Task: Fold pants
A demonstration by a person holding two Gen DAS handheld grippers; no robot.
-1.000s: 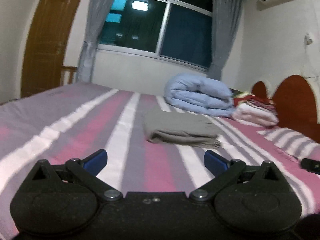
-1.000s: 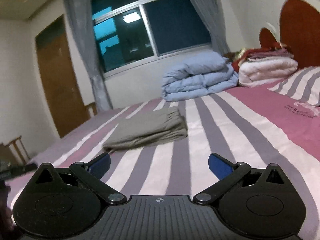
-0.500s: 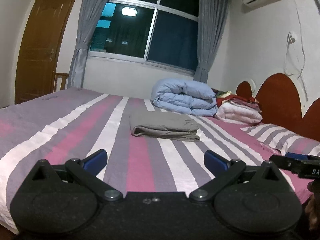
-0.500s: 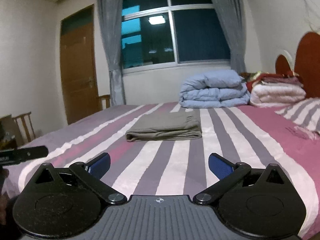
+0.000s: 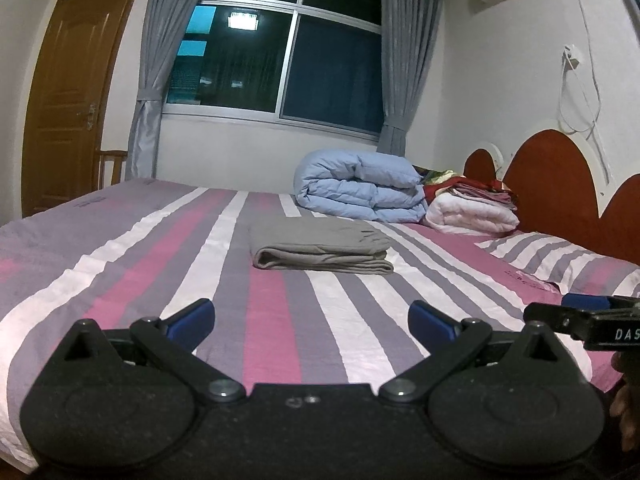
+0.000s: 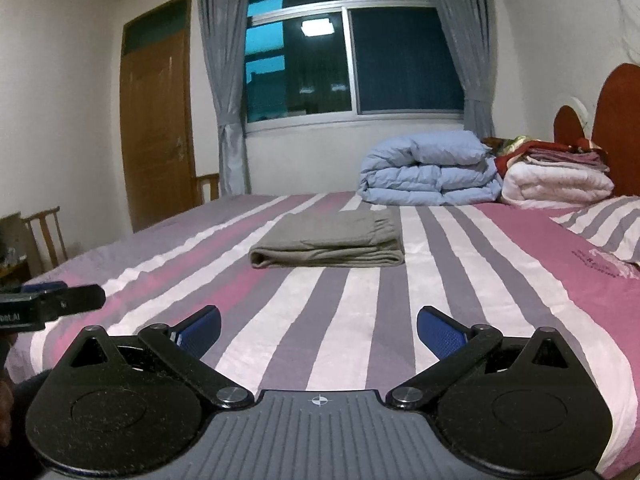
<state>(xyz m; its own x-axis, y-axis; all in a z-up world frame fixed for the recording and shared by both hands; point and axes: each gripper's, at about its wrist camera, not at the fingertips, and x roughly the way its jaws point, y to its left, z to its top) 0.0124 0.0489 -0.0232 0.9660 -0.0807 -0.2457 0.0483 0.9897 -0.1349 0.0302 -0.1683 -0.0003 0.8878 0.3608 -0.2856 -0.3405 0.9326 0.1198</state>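
Nearest the lens, the left tool (image 5: 311,319) is sitting with its two blue-padded fingers spread wide apart, gripping nothing; its black body is filling the bottom of its own view and hiding the near edge of the bed. The right tool (image 6: 319,328) is likewise standing wide apart and empty above the striped bedsheet (image 6: 360,300). Each tool is also poking into the other's view as a dark bar cut off by the frame edge, so only part of its lettering is reading. A sliver of a hand (image 5: 626,396) is showing at the right border, too cropped to make out.

Farther in, one pair of grey pants (image 5: 320,246) is lying folded into a flat rectangle near the middle of the bed, well apart from both tools.

Beyond it, one rolled light-blue duvet (image 5: 360,186) is resting beside one stack of white and red bedding (image 5: 472,210); the stack's layers are too small to count. Two curtains (image 6: 224,80) are framing one window, and one wooden door (image 6: 158,128) is standing left.
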